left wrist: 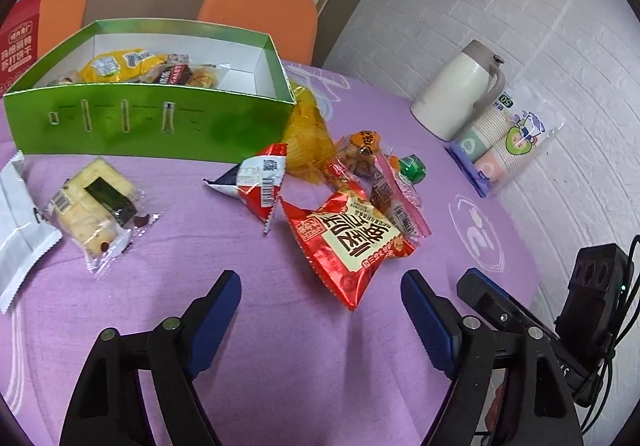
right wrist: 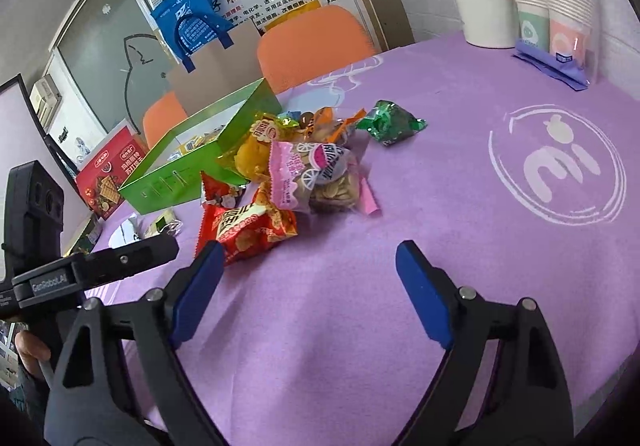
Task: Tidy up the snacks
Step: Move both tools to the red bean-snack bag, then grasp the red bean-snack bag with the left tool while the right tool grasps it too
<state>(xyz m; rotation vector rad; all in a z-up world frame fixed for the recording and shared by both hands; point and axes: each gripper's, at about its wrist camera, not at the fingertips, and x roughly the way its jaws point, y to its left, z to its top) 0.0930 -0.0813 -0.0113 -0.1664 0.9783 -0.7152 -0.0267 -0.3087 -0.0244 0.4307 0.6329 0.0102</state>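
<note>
Red packet just beyond left tool.

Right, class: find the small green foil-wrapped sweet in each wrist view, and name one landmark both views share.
Left wrist view: the green sweet lies right of centre, at the right edge of the snack pile.
Right wrist view: the green sweet lies above centre, at the pile's right end.
Shared landmark: the green box, left of the pile in both views.

1. Lay loose on the tablecloth, right of the box: a heap of snack packets.
2. Stood behind, rightward: flask, touching the cup pack.
</note>
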